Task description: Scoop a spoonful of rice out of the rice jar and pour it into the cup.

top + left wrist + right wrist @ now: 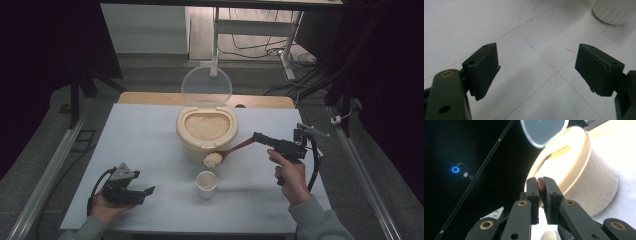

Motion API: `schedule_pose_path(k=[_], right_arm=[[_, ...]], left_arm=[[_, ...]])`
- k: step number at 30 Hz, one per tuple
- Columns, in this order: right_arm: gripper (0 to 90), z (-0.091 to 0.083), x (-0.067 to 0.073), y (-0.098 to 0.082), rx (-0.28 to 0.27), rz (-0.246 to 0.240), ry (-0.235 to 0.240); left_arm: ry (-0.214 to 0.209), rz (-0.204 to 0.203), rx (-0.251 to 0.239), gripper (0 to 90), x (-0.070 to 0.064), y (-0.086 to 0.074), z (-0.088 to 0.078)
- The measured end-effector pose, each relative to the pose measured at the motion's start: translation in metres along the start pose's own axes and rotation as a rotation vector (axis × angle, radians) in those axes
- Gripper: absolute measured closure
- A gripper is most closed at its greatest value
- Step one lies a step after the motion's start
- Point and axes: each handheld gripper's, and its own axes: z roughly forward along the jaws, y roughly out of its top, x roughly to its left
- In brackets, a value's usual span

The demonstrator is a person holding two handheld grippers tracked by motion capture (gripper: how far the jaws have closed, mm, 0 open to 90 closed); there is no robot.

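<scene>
One white table (150,150) carries one cream rice bin (206,132), lid (206,86) raised at its far side. Near it stands one white cup (206,184). Right tongs (260,138) clench one wooden spoon (227,152), its rice-heaped bowl above the cup. Left tongs (145,192), near-left, gape released.

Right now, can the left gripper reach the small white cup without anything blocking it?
Probably yes. The left gripper rests open on the table, and bare table lies between it and the white cup. The spoon of rice hangs above the cup, held by the right gripper.
</scene>
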Motion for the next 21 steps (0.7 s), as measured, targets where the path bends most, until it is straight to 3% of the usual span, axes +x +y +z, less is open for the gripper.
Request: schedule_pose_path(k=[13,21], right_arm=[[83.0,0.008,-0.011,-0.013,0.056,0.007,-0.03],[83.0,0.012,-0.015,-0.016,0.078,-0.018,-0.069]], left_arm=[[0.0,0.002,0.002,19.2,0.0,0.0,0.0],[0.001,0.002,0.003,19.2,0.0,0.0,0.001]])
